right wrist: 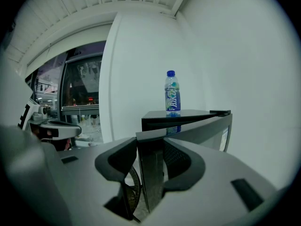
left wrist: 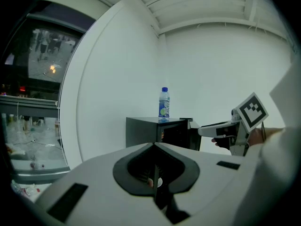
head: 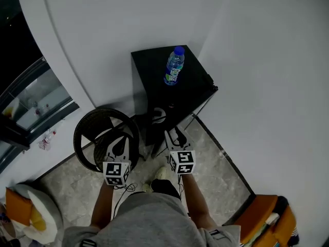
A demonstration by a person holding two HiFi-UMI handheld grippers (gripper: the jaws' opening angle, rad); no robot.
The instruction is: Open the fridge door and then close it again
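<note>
Fridge door [right wrist: 202, 131] stands partly open, its free edge running straight between the 2 pads of the right gripper [right wrist: 150, 160], which clamp it from both sides with the jaws held wide by the door's thickness. The small black fridge [head: 154, 71] sits in the corner of the white walls, directly ahead of both grippers, with a blue-capped water bottle [head: 175, 66] upright on its top. The left gripper [left wrist: 155, 182] hangs to the left of the right one, near but apart from the fridge, jaws pressed together with nothing in them. A round wicker chair [head: 85, 133] stands on the floor under the left gripper.
</note>
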